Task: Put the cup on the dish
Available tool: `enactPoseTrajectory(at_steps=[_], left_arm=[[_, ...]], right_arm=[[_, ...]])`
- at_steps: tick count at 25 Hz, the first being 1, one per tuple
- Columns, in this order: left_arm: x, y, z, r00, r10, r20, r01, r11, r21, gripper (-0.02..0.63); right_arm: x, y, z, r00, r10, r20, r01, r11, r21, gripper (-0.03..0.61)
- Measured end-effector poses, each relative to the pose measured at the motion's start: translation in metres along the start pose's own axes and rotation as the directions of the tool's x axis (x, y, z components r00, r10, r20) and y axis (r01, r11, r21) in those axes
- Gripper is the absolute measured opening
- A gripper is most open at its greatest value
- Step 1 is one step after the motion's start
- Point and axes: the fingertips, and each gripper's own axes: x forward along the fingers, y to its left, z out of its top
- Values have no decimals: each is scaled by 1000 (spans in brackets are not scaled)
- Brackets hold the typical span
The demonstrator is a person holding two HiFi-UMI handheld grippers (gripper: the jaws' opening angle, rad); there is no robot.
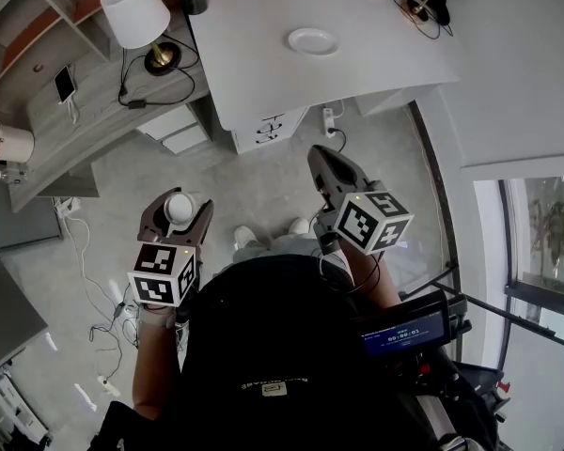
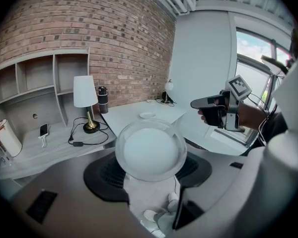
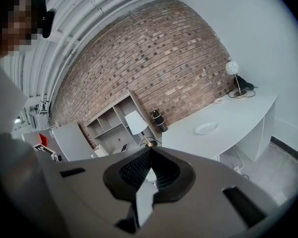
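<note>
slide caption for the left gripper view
Left tongs hold the cup, with the dish on the desk ahead.

Grey two-jaw left gripper [image 1: 180,212] held low in front of body, pointing forward; jaws closed around small round white cup [image 1: 178,205]; bare left forearm [image 1: 150,374] straight behind it; grey two-jaw right gripper [image 1: 325,161] further forward, well apart from left one; jaws pressed together, nothing between; right hand [image 2: 212,116] wrapped round handle

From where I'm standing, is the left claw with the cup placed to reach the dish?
Probably not yet. The left claw holds the cup over the floor, well short of the desk where the dish lies. Nothing stands near the dish, so stepping closer should do.
</note>
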Motion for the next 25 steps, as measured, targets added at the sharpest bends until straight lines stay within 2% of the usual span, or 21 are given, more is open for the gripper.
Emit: enactPoseTrajectory(at_steps=[5, 14, 25], left_arm=[[-1, 12, 0, 1000, -10, 7, 10, 1000, 9, 261], [13, 15, 3, 999, -22, -25, 23, 999, 37, 261], [54, 18, 36, 998, 30, -48, -29, 999, 33, 261]], right_arm=[[0, 4, -7, 1000, -26, 1, 26, 1000, 8, 3], [5, -9, -4, 999, -51, 6, 51, 998, 31, 3], [41, -50, 29, 1000, -6, 6, 6, 999, 50, 3]])
